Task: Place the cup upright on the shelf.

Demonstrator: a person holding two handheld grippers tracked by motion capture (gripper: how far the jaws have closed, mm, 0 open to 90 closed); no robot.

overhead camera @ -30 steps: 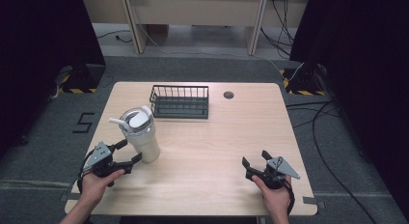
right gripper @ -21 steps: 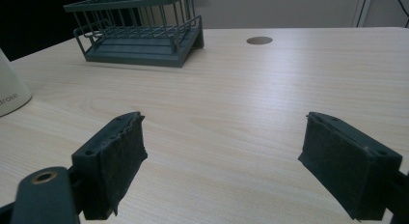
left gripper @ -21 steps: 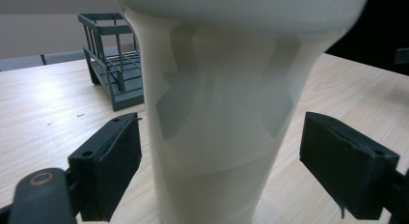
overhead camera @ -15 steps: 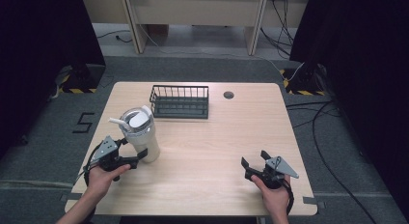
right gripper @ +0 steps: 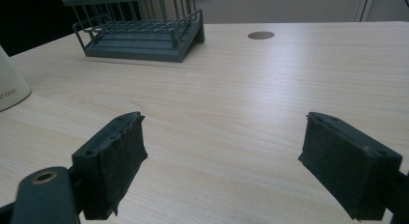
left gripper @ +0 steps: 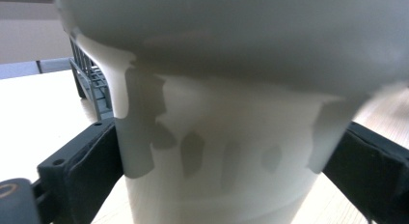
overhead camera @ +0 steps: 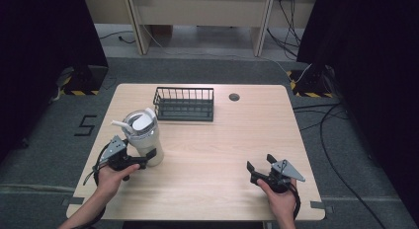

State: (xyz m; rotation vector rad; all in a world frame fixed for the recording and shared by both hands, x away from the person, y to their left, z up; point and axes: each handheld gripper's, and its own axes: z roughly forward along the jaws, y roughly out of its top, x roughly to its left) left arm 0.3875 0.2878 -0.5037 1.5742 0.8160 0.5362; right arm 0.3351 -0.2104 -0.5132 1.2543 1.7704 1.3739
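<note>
While the left gripper (overhead camera: 141, 160) clamps one cream tumbler (overhead camera: 143, 137), the right gripper (overhead camera: 261, 169) sits spread empty, one wire basket (overhead camera: 184, 104) at 12 o'clock.

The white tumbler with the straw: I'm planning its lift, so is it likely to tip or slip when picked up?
The tumbler stands tall, wide at the top and narrow at the base, so a low push could probably tip it. The left gripper flanks its smooth lower body, which may slip in the jaws. It looks rigid; I cannot tell how full it is.

Black tongs (overhead camera: 261, 171) with padded jaws, grey three-cornered plate, trailing cable
</note>
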